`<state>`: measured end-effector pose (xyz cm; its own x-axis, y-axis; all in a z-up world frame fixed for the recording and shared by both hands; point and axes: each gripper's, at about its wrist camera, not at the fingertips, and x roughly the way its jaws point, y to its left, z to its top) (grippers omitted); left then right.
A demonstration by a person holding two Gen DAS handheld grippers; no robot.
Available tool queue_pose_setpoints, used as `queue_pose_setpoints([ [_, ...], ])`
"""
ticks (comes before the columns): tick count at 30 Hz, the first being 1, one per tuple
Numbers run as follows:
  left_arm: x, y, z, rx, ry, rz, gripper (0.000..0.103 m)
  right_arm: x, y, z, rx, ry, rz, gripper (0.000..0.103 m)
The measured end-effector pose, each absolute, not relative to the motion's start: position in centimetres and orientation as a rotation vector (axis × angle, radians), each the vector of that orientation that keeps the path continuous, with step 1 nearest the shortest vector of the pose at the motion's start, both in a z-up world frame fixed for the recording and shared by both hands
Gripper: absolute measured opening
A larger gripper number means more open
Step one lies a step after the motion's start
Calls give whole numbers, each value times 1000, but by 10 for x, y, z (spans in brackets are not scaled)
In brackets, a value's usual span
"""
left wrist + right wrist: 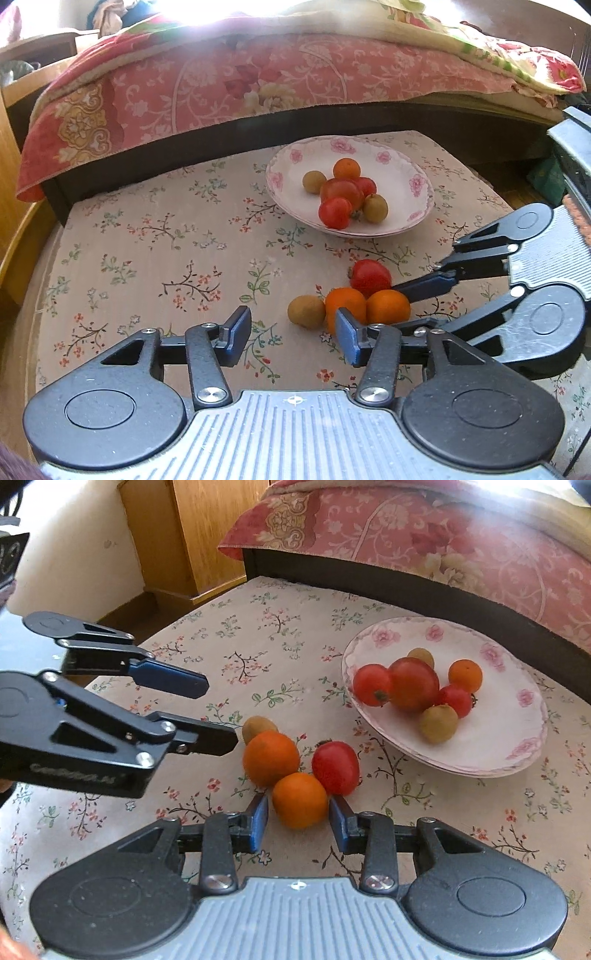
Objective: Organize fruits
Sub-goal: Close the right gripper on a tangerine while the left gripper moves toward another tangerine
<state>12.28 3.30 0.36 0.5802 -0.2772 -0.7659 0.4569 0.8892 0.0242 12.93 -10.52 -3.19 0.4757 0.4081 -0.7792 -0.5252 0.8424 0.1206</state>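
Observation:
A white floral plate (406,206) (491,746) holds several fruits: red tomatoes, a small orange and brown-green fruits. On the tablecloth lie a red tomato (370,273) (335,767), two oranges (345,304) (388,306) and a brown-green fruit (306,312) (258,727). My right gripper (298,818) is open, its fingers on either side of the near orange (300,800), not clamped. My left gripper (291,334) (218,712) is open and empty, just left of the loose fruit group, near the other orange (270,758).
The table has a floral cloth (147,258). A bed with a pink floral quilt (221,85) runs along the far side. A wooden cabinet (192,535) stands at the far left in the right wrist view.

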Motion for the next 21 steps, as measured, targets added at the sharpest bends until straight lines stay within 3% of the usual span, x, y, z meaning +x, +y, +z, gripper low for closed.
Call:
queue_pose_setpoints([
  [21, 125, 3, -12, 282, 859, -519, 61, 124, -125, -30, -143, 923, 529, 36],
])
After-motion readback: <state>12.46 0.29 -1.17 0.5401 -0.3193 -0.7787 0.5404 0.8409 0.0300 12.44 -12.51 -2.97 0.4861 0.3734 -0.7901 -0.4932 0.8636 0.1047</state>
